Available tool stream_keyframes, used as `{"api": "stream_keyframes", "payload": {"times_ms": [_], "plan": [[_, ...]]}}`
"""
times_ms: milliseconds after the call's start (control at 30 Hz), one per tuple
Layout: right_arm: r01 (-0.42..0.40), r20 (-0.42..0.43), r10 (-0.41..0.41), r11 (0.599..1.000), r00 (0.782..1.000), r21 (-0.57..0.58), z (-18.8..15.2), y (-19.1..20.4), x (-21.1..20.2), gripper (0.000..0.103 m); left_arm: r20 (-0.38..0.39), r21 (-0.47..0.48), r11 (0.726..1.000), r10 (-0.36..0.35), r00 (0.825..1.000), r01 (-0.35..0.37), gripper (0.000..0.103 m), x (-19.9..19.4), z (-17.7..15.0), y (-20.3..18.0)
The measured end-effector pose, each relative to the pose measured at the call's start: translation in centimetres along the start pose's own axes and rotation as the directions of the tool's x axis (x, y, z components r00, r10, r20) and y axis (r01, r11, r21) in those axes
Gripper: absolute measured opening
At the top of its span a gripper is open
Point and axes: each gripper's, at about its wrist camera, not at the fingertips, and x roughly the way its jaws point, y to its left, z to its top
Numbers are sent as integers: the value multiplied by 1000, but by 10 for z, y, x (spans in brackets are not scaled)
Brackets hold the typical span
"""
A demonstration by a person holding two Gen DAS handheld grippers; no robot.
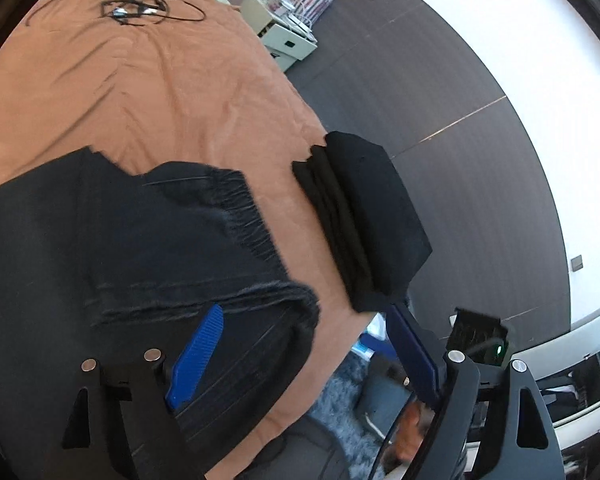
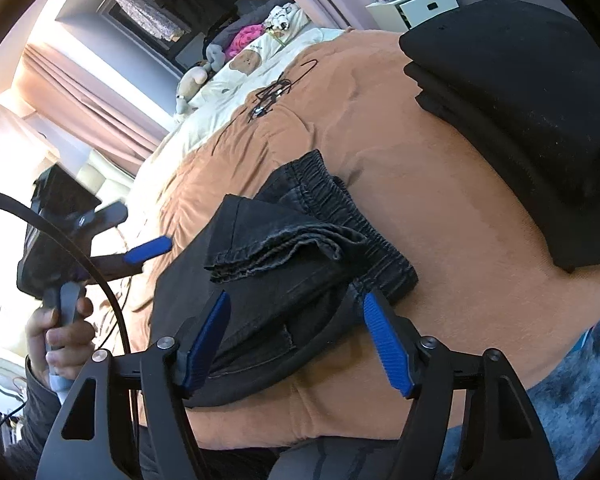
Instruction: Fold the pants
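Note:
Dark grey pants (image 1: 148,240) lie folded on the brown bedspread (image 1: 160,92), elastic waistband toward the foot edge; they also show in the right wrist view (image 2: 284,264). My left gripper (image 1: 300,328) is open above them, one blue finger over the fabric, the other past the bed edge. It also shows in the right wrist view (image 2: 148,250), held by a hand left of the pants. My right gripper (image 2: 296,312) is open, its fingers either side of the near edge of the pants. It holds nothing.
A stack of folded black clothes (image 1: 364,216) sits at the bed's corner, also in the right wrist view (image 2: 520,112). A black cable with a clip (image 1: 136,8) lies further up the bed. A white nightstand (image 1: 284,36), dark wall panels and a blue rug (image 2: 580,392) surround the bed.

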Motion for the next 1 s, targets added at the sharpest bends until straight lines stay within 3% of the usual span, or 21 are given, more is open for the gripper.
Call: {"api": "stream_keyframes", "payload": {"times_ms": [267,567,733,1000], "plan": [[54,-54,-59,995,997,-87,10,8,16,68,93,-54,986,163,982,-159,85,-73,-22,52],[118,-95,-137,976,986,-182,19,17,32,68,199,-203,936,327,924,-287,85,-165,-83,111],[154,-109,-183,960,977,-236,19,24,40,68,227,-293,905,381,897,-310,85,-206,-128,142],[212,-111,-258,925,960,-316,24,30,42,68,238,-408,857,434,869,-316,84,-227,-182,185]]}}
